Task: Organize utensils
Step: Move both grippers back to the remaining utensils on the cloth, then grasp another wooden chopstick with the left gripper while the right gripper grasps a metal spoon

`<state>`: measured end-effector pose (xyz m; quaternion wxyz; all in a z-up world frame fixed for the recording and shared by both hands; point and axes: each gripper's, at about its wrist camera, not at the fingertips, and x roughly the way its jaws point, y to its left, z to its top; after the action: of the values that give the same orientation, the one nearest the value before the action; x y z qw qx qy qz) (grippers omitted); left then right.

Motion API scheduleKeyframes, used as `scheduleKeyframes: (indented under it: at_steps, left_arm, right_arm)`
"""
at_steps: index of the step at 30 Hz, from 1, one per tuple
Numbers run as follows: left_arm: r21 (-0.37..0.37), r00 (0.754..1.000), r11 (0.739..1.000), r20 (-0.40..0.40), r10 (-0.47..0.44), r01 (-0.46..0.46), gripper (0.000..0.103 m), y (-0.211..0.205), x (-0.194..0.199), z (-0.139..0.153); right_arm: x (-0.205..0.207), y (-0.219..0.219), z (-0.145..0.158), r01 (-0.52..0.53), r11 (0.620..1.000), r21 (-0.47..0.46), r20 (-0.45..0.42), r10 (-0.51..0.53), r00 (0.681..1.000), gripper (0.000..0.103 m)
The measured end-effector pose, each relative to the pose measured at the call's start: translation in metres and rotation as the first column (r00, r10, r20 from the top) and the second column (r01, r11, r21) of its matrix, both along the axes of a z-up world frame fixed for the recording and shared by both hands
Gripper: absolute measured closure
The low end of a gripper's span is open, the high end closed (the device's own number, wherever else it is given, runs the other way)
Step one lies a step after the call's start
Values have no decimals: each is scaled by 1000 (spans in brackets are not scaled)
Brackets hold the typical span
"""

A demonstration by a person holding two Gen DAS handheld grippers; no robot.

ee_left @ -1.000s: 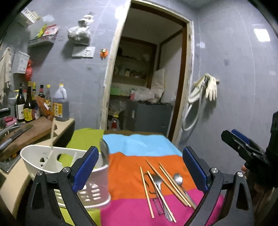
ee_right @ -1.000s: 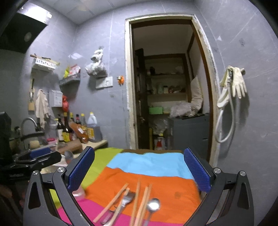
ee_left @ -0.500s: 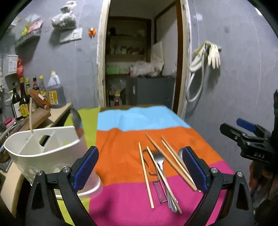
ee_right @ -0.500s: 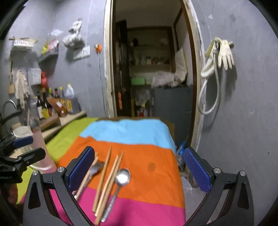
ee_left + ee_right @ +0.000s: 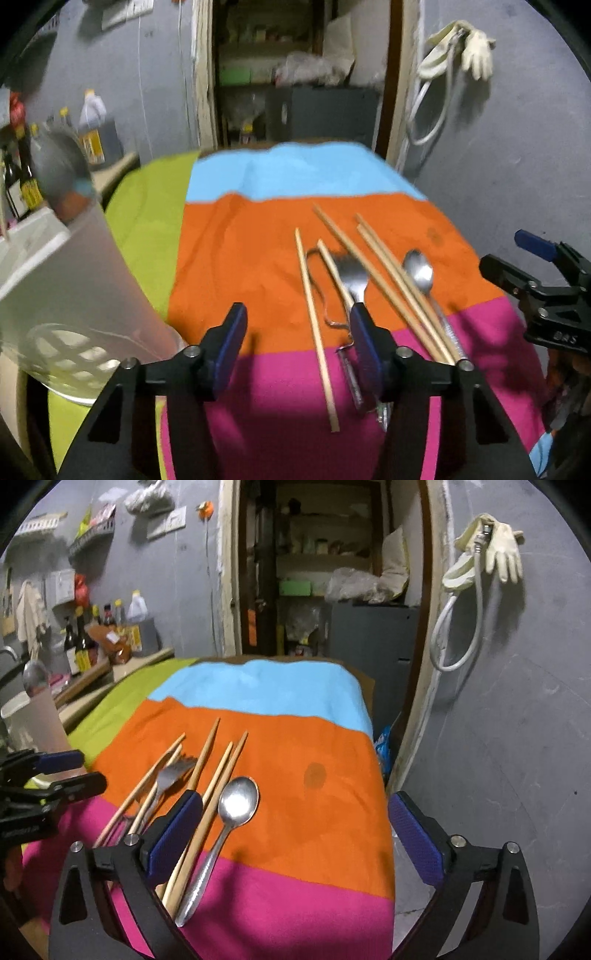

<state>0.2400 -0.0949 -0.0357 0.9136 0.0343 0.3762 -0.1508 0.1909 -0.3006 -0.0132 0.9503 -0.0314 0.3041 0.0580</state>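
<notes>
Several wooden chopsticks (image 5: 314,306), a metal fork (image 5: 354,277) and a metal spoon (image 5: 419,271) lie on a striped cloth (image 5: 236,243). The white utensil caddy (image 5: 66,280) stands at the left, with a spoon head above its rim. My left gripper (image 5: 297,343) is partly open and empty, low over the cloth, just left of the chopsticks. My right gripper (image 5: 291,830) is wide open and empty over the spoon (image 5: 236,805) and chopsticks (image 5: 218,779). The fork (image 5: 170,775) also shows there.
The cloth-covered table ends at its right edge (image 5: 376,746) by a grey wall. A counter with bottles (image 5: 81,642) is at the left behind the caddy (image 5: 33,716). An open doorway (image 5: 325,572) lies beyond the table.
Both grippers have tilted down and moved closer to the utensils. My left gripper's jaws have narrowed. The right gripper stays wide open.
</notes>
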Motion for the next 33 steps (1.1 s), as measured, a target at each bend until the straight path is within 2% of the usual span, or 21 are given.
scheduleKeyframes:
  at_steps: [3, 5, 10, 12, 26, 33]
  left_arm:
    - [29, 999, 1000, -43, -6, 7, 66, -4, 7, -9]
    - [54, 998, 998, -63, -8, 12, 72, -7, 10, -13]
    - [71, 993, 997, -120, -16, 24, 78, -8, 20, -25]
    - [69, 992, 997, -128, -15, 24, 78, -8, 22, -25]
    - [53, 983, 999, -184, 1, 9, 79, -12, 59, -23]
    - [48, 973, 999, -232, 7, 4, 83, -13, 71, -21]
  right_arm:
    - [5, 7, -5, -22, 999, -33, -34, 21, 999, 17]
    - [9, 11, -9, -38, 998, -51, -60, 35, 998, 20]
    - [15, 18, -21, -82, 994, -71, -123, 73, 990, 37]
    - [18, 20, -25, -99, 992, -72, -151, 87, 985, 40]
    - [37, 30, -41, -149, 987, -65, -260, 128, 957, 41]
    - [59, 34, -43, -164, 986, -34, -284, 148, 947, 59]
